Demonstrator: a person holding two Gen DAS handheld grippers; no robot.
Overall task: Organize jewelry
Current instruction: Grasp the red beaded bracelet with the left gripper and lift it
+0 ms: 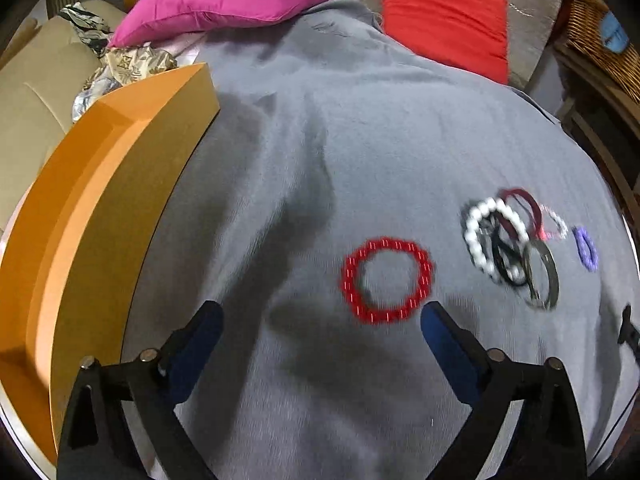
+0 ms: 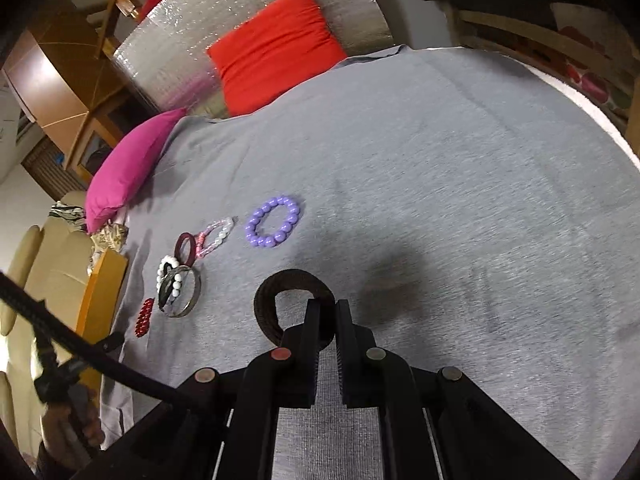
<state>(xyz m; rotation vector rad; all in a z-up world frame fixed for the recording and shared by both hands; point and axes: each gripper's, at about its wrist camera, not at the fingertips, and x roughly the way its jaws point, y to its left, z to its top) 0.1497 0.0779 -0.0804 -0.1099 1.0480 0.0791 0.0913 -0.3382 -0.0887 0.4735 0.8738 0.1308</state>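
My left gripper (image 1: 322,320) is open and empty above the grey cloth (image 1: 320,152), with a red beaded bracelet (image 1: 387,280) just ahead of its right finger. A pile of bracelets lies to the right: white beaded (image 1: 486,236), black, dark red (image 1: 528,200), a metal bangle (image 1: 544,276) and a purple beaded one (image 1: 586,249). An orange box (image 1: 92,208) stands at the left. My right gripper (image 2: 328,308) is shut on a dark brown bangle (image 2: 272,300) just over the cloth. The purple bracelet (image 2: 274,222) and the pile (image 2: 180,284) lie to its left.
A pink cushion (image 1: 224,0) and a red cushion (image 1: 444,16) lie at the far end of the bed. A beige sofa (image 1: 32,92) is at the left, a wicker basket (image 1: 600,36) at the right. A black cable (image 2: 80,344) crosses the right wrist view's lower left.
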